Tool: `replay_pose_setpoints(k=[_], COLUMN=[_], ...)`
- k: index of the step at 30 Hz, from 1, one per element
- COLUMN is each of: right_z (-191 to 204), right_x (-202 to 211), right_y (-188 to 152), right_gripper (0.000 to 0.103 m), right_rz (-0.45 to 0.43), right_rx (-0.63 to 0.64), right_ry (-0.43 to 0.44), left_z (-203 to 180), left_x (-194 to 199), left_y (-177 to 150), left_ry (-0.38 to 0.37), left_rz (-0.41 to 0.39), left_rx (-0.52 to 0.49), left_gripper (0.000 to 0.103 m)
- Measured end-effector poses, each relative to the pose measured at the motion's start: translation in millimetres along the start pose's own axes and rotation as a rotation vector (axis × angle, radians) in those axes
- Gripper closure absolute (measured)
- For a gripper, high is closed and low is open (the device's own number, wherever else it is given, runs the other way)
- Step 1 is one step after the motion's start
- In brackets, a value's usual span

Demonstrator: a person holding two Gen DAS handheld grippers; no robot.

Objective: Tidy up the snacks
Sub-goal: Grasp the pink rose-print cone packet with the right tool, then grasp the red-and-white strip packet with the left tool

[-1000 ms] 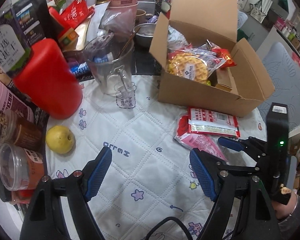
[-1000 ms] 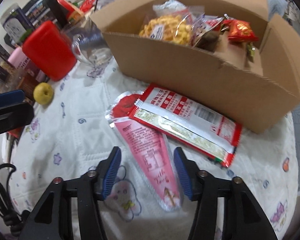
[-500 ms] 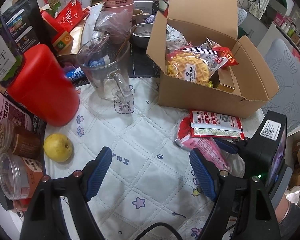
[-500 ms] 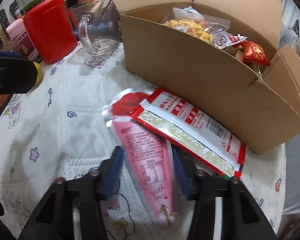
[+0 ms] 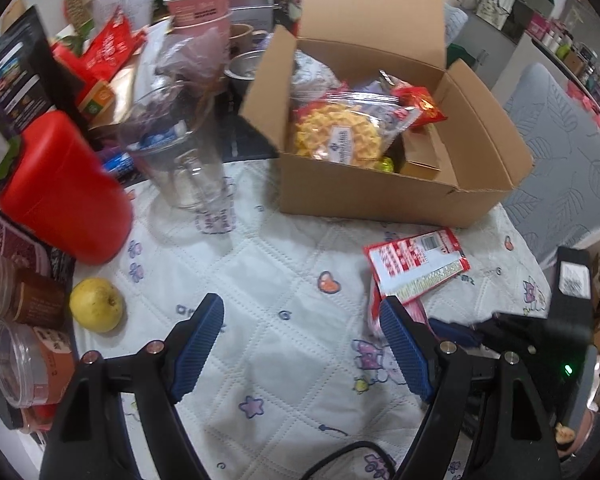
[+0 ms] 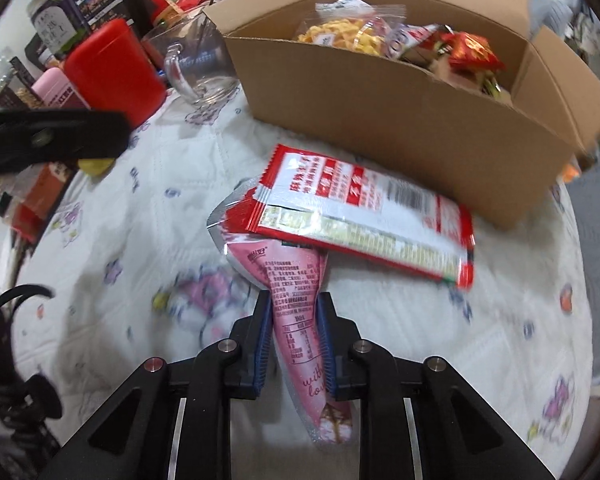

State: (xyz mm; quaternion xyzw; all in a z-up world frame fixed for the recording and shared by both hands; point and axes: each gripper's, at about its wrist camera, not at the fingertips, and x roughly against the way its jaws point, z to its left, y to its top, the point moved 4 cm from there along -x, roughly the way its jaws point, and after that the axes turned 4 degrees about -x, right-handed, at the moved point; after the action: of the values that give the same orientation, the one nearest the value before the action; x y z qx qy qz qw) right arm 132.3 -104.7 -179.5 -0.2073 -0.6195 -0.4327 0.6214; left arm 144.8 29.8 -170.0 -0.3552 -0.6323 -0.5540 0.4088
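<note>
Two snack packets lie on the white quilted tablecloth (image 5: 284, 256) in front of the open brown cardboard box (image 6: 380, 108): a flat red-and-white sachet (image 6: 364, 208) and, under its near edge, a pink cone-shaped packet (image 6: 296, 312). The right gripper (image 6: 294, 344) has its blue pads clamped on the cone's narrow lower part, the tip poking out towards the camera between the black arms. The red-and-white sachet rests across the cone's wide top, its far edge just short of the box's front wall. The left gripper (image 5: 300, 344) hangs with its blue fingers (image 5: 198, 344) spread wide and nothing between them, over a bare stretch of cloth. That stretch, from the yellow round fruit (image 5: 96, 310) on the left to the packets on the right, is the only clear ground. Behind it stand a clear glass mug (image 5: 180, 152) and a red plastic canister (image 5: 66, 188), with jars and dark bags crowding the left edge. The box is already partly filled with a bag of yellow waffle biscuits (image 5: 338, 136) and a small red packet (image 5: 424, 106), with its flaps standing open. A second earlier the right gripper's pads stood apart on either side of the cone; they now pinch it. The sachet has swung round and looks motion-blurred, and in the left view the box sits farther away.
</note>
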Motion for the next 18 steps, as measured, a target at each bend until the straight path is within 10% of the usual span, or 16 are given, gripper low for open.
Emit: replay_pose_setpoints(k=[18], right_z=[-54], right_x=[53], right_y=[-80], right_gripper=[0.081], right_rz=[0.044], right_rx=[-0.254], right_ry=[-0.069], left_z=[-107], left_x=[-28], left_y=[12], left_ry=[-0.181], left_rz=[0.015], left_rx=[-0.267], left_gripper=[0.023])
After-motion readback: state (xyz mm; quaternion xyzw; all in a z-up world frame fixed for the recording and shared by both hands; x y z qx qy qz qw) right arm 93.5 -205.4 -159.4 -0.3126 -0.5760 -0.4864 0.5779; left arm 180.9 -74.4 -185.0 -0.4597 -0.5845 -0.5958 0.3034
